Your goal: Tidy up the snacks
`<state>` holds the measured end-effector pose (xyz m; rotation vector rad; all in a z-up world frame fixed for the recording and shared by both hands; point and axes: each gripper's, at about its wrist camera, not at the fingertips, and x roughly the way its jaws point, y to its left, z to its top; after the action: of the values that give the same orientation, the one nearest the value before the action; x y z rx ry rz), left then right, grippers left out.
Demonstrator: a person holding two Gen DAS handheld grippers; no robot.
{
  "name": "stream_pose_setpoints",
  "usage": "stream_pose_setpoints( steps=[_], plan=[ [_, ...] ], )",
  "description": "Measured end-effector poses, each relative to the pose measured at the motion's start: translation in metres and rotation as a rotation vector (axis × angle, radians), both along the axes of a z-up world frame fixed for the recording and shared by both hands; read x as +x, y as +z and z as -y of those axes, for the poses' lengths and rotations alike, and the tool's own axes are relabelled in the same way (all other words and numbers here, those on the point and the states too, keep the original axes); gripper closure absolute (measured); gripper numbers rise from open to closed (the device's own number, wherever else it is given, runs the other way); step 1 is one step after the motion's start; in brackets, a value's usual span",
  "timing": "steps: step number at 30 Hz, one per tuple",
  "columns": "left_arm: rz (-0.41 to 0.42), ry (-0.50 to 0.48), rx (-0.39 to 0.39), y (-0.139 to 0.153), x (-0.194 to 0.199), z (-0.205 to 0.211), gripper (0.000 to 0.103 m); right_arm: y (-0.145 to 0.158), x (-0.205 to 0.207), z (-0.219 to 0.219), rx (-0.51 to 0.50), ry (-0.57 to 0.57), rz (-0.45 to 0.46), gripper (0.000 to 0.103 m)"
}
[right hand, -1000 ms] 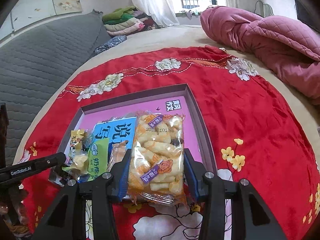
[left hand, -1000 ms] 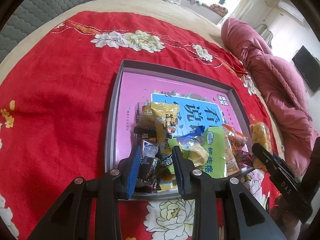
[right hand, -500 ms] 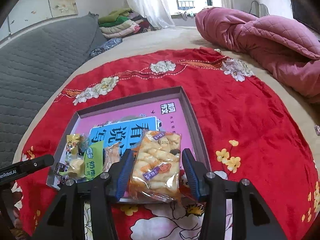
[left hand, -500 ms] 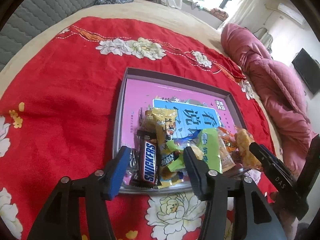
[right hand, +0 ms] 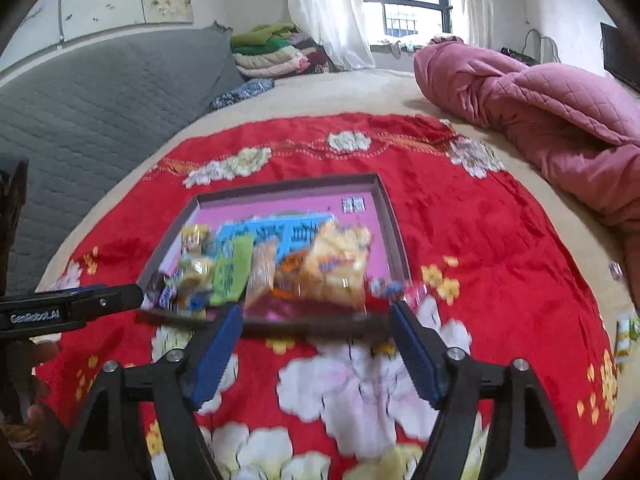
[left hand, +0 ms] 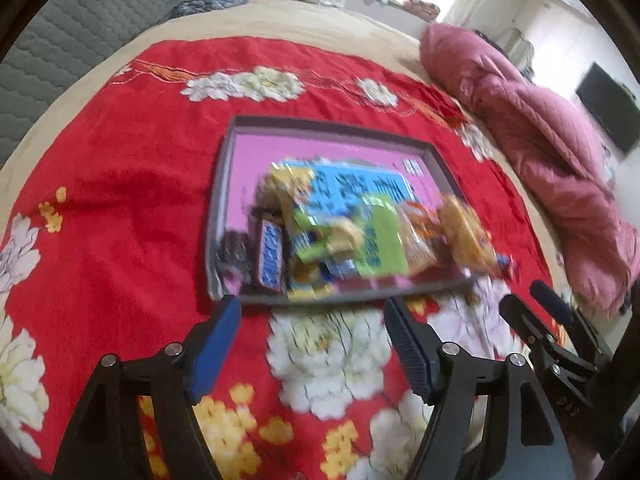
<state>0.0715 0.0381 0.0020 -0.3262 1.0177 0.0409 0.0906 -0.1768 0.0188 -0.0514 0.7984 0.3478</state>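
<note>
Both the left gripper point(left hand: 312, 344) and right gripper point(right hand: 316, 350) are seen opening, nothing between their jaws. Snack packets point(right hand: 280, 268) are piled in the tray point(left hand: 218, 216).

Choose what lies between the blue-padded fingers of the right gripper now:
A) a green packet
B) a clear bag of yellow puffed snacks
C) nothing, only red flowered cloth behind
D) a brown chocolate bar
C: the right gripper is opening over the red flowered cloth, holding nothing.

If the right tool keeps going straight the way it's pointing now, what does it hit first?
Most likely the near wall of the tray, then the yellow puffed-snack bag lying just inside it. The right tool has its jaws opening with nothing between them, over the red floral cloth. Blur leaves depth uncertain.
</note>
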Motion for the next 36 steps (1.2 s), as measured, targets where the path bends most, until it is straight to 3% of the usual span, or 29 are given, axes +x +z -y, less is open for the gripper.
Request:
stream_pose_setpoints(
  steps=[8, 17, 36],
  plan=[
    [-0.045, 0.007, 0.011, -0.007, -0.039, 0.022, 0.027, -0.003, -0.029, 0.017, -0.039, -0.018, -0.021, 0.016],
    [-0.085, 0.009, 0.034, -0.009, -0.049, 0.033, 0.027, 0.000, -0.050, 0.021, -0.045, 0.004, -0.018, 0.014],
    [-0.093, 0.009, 0.053, -0.004, -0.051, 0.034, 0.027, 0.002, -0.053, 0.021, -0.060, 0.001, -0.024, 0.013]
  ],
)
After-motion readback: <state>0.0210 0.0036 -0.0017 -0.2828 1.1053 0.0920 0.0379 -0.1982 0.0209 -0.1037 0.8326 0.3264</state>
